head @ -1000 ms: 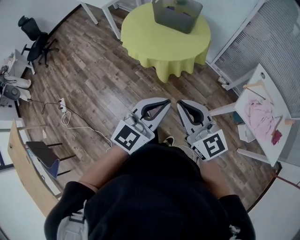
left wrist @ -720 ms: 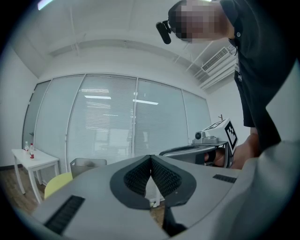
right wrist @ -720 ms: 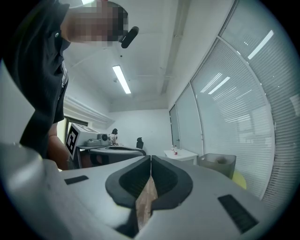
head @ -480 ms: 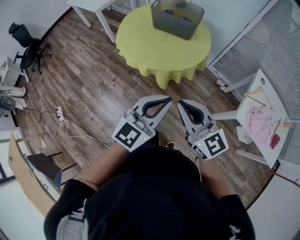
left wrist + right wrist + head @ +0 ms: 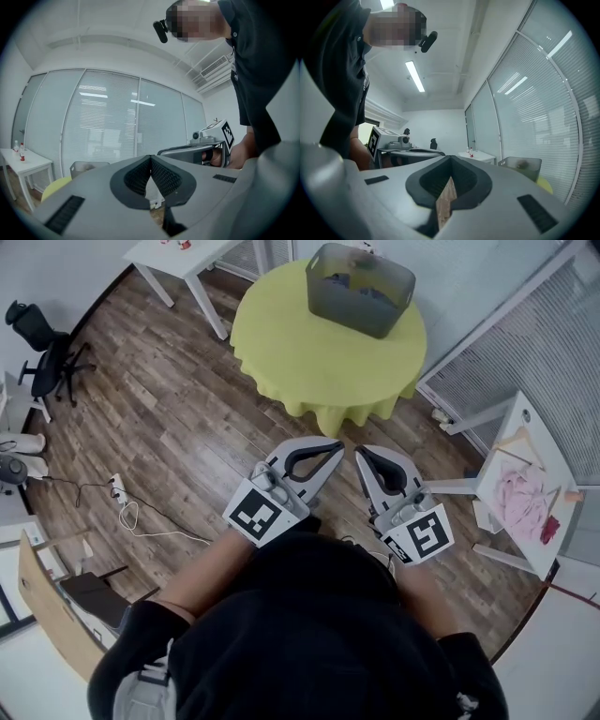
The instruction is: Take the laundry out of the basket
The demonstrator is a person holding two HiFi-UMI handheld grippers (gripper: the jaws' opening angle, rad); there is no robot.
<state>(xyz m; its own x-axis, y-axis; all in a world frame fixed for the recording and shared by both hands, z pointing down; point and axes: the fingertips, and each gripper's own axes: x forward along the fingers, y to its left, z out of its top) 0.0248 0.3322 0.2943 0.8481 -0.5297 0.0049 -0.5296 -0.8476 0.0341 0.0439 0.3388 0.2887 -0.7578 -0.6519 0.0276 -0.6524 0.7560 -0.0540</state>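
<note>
A grey laundry basket [image 5: 360,289] with dark laundry inside stands on a round table under a yellow-green cloth [image 5: 319,362] at the top of the head view. My left gripper [image 5: 335,448] and right gripper [image 5: 362,454] are held side by side over the wooden floor, short of the table, pointing level toward it. Both are shut with nothing between the tips. In the left gripper view the closed tips [image 5: 150,160] sit before the basket [image 5: 86,168]. From the right gripper view the closed tips [image 5: 450,160] show with the basket [image 5: 523,167] at the right.
A white side table [image 5: 178,254] stands at the upper left. A white table [image 5: 539,437] at the right carries a pink garment [image 5: 520,495]. An office chair [image 5: 37,352] and a floor cable [image 5: 127,514] lie to the left. Glass walls with blinds stand behind the round table.
The round table and basket have slid lower in the head view, nearer to me. Both grippers keep the same pose side by side, still shut.
</note>
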